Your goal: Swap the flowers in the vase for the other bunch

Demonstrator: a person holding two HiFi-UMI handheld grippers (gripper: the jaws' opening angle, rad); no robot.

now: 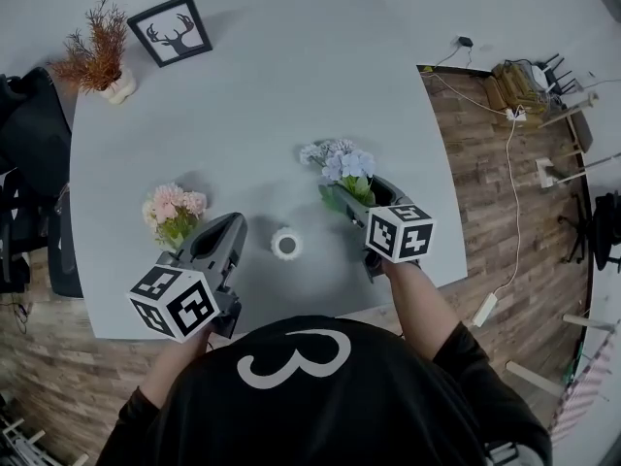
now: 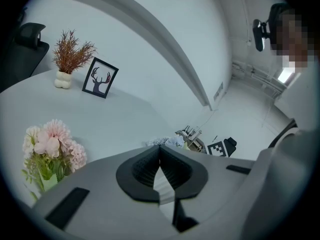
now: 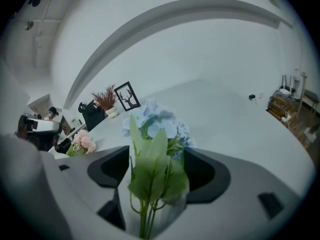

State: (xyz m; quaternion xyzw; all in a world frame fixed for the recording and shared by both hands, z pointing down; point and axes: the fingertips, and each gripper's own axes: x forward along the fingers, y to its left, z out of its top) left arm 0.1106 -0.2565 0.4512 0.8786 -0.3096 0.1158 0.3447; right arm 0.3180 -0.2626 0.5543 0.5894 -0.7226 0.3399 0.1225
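Note:
A small white vase [image 1: 286,244] stands near the table's front edge between my two grippers, and nothing sticks out of it. The pink bunch [image 1: 173,212] lies on the table just left of my left gripper [image 1: 228,223]. In the left gripper view that gripper's pads meet at the tips with nothing between them, and the pink bunch [image 2: 50,144] sits off to the left. The blue bunch [image 1: 340,163] lies ahead of my right gripper [image 1: 361,194]. Its green stems and leaves [image 3: 152,184] run between the wide-apart jaws, and the pads do not press on them.
At the table's far left corner stand a framed deer picture [image 1: 170,29] and a dried red plant in a white pot [image 1: 97,51]. A black chair [image 1: 29,163] sits past the left edge. Beyond the right edge are wooden floor and cables [image 1: 509,163].

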